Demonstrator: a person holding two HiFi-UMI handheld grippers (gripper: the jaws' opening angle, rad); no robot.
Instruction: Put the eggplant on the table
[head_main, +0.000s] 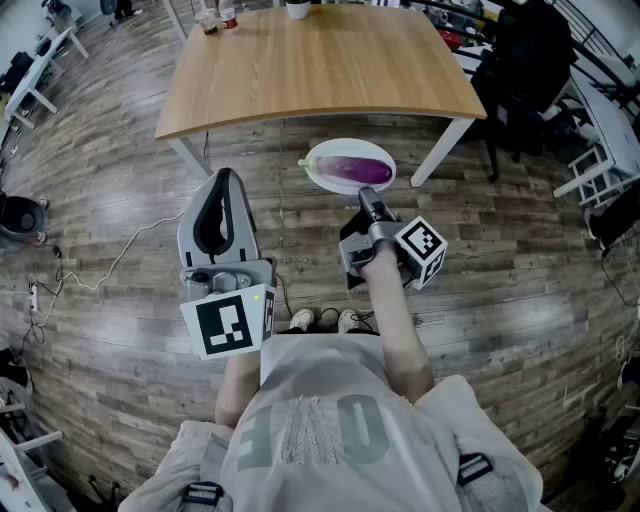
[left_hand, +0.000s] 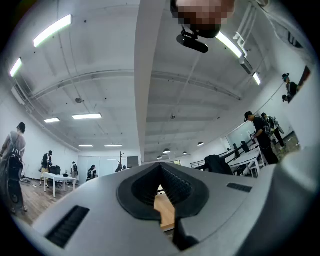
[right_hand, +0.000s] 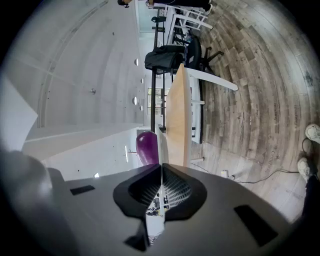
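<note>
A purple eggplant (head_main: 355, 170) lies on a white plate (head_main: 318, 175) held in the air just in front of the wooden table (head_main: 320, 70). My right gripper (head_main: 368, 203) is shut on the plate's near rim. In the right gripper view the plate (right_hand: 161, 145) shows edge-on between the pads, with the eggplant (right_hand: 147, 147) beyond and the table (right_hand: 177, 115) behind. My left gripper (head_main: 225, 178) hangs to the left, tilted upward, shut with nothing in it. In the left gripper view its fingertips (left_hand: 160, 166) meet, and a strip of table (left_hand: 165, 210) shows through the hollow.
Bottles (head_main: 215, 17) and a white pot (head_main: 297, 8) stand at the table's far edge. A black chair with a jacket (head_main: 525, 60) is at the right, with white furniture beyond it. A cable (head_main: 110, 265) runs over the wooden floor. The person's shoes (head_main: 325, 320) are below.
</note>
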